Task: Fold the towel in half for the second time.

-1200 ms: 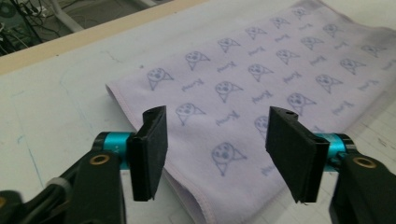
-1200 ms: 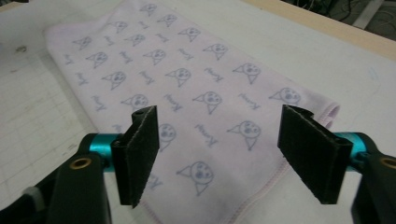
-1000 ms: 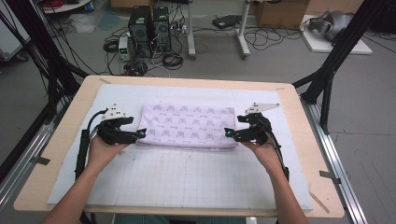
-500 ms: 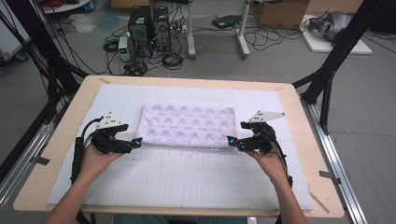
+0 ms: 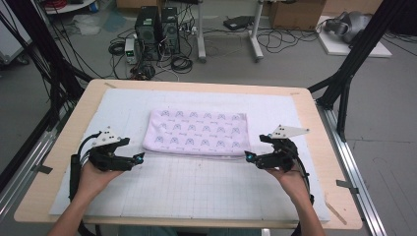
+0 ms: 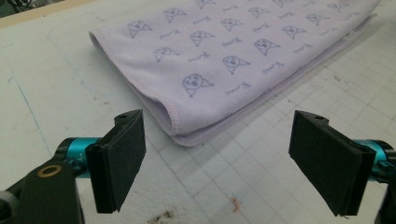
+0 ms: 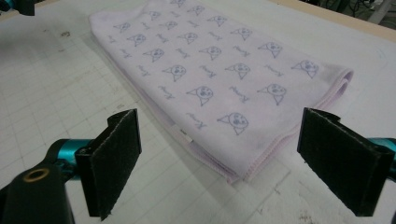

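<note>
1. At the left of the worktop (image 5: 59, 162), the left gripper (image 5: 139, 158) hangs just off the near-left corner of the folded lilac towel (image 5: 199, 132). Its jaws are spread wide, have just been opening, and hold nothing. The left gripper view has the towel's stacked corner (image 6: 180, 133) lying ahead between the two black pads (image 6: 122, 158), untouched.

2. In the middle, the towel, printed with small cat faces, lies flat on the white gridded mat (image 5: 196, 187), folded into a long rectangle with its layered edges toward the person.

3. At the right, the right gripper (image 5: 250, 156) sits just off the towel's near-right corner, well clear of the cloth. Its jaws are likewise spread, have just been opening, and grip nothing. The right gripper view places the hemmed corner (image 7: 261, 163) ahead of its pads (image 7: 343, 163).

4. The step in hand looks like a release or a fresh approach at both corners. To grip well, each gripper should come in low along the mat, slide one pad under every layer at the corner, and close on the full stack, so that no lower layer drags when the towel lifts. Both hands should move evenly to keep the fold square.
</note>
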{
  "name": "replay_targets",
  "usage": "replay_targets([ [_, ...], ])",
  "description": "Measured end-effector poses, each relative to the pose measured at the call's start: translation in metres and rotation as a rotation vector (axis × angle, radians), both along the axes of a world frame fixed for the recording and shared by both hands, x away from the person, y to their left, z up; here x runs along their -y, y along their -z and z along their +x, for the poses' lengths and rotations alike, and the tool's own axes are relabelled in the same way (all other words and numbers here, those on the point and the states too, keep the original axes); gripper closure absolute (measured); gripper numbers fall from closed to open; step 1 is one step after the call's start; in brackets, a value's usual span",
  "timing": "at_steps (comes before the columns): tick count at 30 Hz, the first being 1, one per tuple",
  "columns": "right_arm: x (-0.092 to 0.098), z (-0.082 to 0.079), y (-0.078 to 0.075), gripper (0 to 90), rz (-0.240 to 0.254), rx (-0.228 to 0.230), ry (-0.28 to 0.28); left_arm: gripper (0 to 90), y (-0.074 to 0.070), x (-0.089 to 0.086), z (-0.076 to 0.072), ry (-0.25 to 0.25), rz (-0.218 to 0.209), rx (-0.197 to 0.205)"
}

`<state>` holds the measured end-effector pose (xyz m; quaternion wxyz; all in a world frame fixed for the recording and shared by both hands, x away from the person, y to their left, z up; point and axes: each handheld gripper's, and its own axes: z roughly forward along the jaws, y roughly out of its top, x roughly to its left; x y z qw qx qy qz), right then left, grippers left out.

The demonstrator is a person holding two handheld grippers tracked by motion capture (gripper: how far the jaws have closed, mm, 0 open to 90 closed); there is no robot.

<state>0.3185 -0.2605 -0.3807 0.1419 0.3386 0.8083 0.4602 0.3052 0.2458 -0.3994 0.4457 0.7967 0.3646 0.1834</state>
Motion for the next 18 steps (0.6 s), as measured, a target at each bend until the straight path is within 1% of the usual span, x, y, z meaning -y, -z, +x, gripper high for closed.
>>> replay_targets([
  [2, 0.002, -0.003, 0.002, 12.4, 0.008, -0.004, 0.003, 18.9, 0.000, -0.001, -0.003, 0.001, -0.001, 0.002],
  [4, 0.004, -0.006, 0.004, 12.4, -0.005, -0.002, 0.005, 18.8, 0.001, -0.003, -0.006, -0.001, -0.010, 0.001],
  [6, 0.006, -0.010, 0.005, 12.3, -0.001, -0.006, 0.009, 18.8, 0.002, -0.004, -0.010, -0.001, -0.013, 0.003],
  [9, 0.009, -0.016, 0.006, 12.3, -0.004, 0.002, 0.005, 18.7, 0.003, -0.006, -0.014, -0.002, -0.018, -0.002],
  [18, 0.020, -0.033, 0.007, 12.3, -0.004, 0.009, 0.014, 18.7, 0.001, -0.014, -0.028, -0.016, -0.016, 0.009],
])
